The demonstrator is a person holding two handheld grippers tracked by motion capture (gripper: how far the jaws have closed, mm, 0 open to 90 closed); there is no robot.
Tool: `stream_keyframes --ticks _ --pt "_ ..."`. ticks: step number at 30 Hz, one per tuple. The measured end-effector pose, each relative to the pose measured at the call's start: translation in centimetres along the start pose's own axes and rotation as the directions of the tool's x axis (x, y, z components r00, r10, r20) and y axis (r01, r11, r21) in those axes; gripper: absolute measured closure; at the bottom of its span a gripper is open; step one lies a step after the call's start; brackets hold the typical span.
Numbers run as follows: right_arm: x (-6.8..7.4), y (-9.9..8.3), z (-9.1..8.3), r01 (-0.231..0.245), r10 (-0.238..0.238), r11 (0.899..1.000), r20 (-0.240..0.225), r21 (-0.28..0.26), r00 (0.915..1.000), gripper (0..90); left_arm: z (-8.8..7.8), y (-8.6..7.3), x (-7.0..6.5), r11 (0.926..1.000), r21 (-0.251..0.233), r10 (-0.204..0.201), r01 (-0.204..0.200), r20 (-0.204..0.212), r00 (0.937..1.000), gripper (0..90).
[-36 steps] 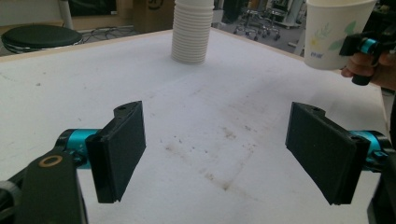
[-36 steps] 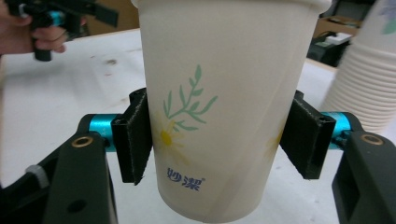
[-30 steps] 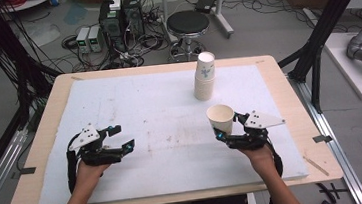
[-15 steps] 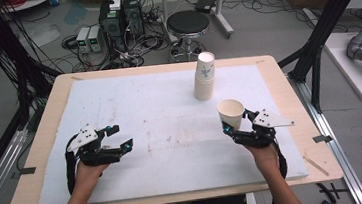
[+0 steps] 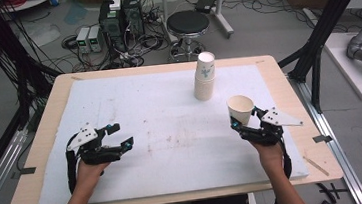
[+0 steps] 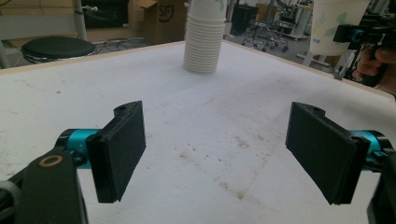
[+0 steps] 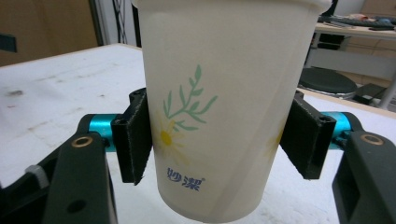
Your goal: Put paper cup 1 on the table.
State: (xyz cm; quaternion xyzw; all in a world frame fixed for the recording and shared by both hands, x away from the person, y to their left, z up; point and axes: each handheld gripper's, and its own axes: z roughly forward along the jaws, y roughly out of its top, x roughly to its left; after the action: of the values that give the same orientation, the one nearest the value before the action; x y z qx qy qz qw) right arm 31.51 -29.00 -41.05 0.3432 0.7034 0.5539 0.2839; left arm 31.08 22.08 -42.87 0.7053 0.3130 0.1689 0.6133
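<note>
**Single cup clamped in the right gripper, clear of the stack**

High view: the stack of paper cups point(image 5: 204, 77) stands upright on the white mat point(image 5: 161, 124), toward the far edge. The paper cup point(image 5: 240, 110) sits nearer the person and to the right of the stack, well apart from it, mouth up and tilted a little. Nothing can be seen in the cup. The right gripper point(image 5: 245, 126) grips it low on its wall. The left gripper point(image 5: 120, 135) lies far to the left of the stack, nearer the person, jaws spread with nothing between them.

Left gripper view: the two black jaws stand wide apart over bare, stained mat. The stack point(image 6: 202, 39) rises straight ahead beyond them; the held cup point(image 6: 334, 25) hangs to the right of the stack, raised off the mat.

Right gripper view: the cup point(image 7: 219, 102) stands between the jaws, one pad point(image 7: 135, 137) pressed to each side of its lower half. Its base hangs below the pads.
</note>
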Motion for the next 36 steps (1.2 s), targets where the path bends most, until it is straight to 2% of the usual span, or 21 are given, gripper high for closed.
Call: stream_keyframes --ticks 7,9,12,16,18,21,23,28,32,34,36 --pt "-1.4 0.2 0.6 -0.003 0.002 1.000 0.066 0.017 0.9978 33.9 -0.2 0.1 -0.2 0.9999 -0.008 -0.008 0.008 0.001 1.0000 20.1" --pt "-2.1 0.1 1.0 -0.030 0.027 0.999 0.099 0.026 0.9947 33.9 -0.2 0.1 -0.3 0.9999 -0.010 -0.006 0.006 0.000 1.0000 20.1" --pt "-3.0 -0.2 1.7 -0.065 0.057 0.997 0.170 0.042 0.9837 33.9 -0.1 0.1 -0.3 0.9999 -0.009 -0.010 0.010 0.004 0.9999 20.1" --pt "-4.2 -0.7 2.6 -0.126 0.108 0.990 0.229 0.064 0.9673 33.9 0.0 0.0 -0.3 0.9999 0.002 -0.011 0.011 0.011 0.9999 20.1" --pt "-4.7 -1.0 3.2 -0.134 0.108 0.987 0.253 0.085 0.9614 33.9 0.1 0.0 -0.3 0.9999 0.003 -0.012 0.012 0.012 0.9999 20.1" --pt "-5.2 -1.3 4.0 -0.167 0.130 0.979 0.268 0.121 0.9548 33.8 0.1 0.0 -0.3 0.9999 0.004 -0.013 0.013 0.013 0.9998 20.1" --pt "-5.3 -1.6 4.5 -0.164 0.116 0.975 0.288 0.149 0.9505 33.8 0.1 -0.1 -0.4 0.9999 0.004 -0.013 0.013 0.011 0.9998 20.1" --pt "-5.8 -2.3 5.2 -0.201 0.129 0.958 0.322 0.205 0.9381 33.8 0.1 -0.1 -0.4 0.9999 0.011 -0.013 0.013 0.011 0.9998 20.1" --pt "-6.0 -2.6 5.4 -0.204 0.116 0.948 0.331 0.244 0.9365 33.8 0.1 -0.2 -0.4 0.9998 0.015 -0.012 0.012 0.012 0.9999 20.1" --pt "-6.0 -2.7 5.5 -0.202 0.108 0.941 0.327 0.270 0.9390 33.8 0.1 -0.2 -0.4 0.9998 0.016 -0.013 0.013 0.012 0.9998 20.1" --pt "-5.9 -2.7 5.5 -0.195 0.097 0.940 0.326 0.281 0.9404 33.8 0.1 -0.2 -0.4 0.9997 0.017 -0.016 0.016 0.010 0.9998 20.1"
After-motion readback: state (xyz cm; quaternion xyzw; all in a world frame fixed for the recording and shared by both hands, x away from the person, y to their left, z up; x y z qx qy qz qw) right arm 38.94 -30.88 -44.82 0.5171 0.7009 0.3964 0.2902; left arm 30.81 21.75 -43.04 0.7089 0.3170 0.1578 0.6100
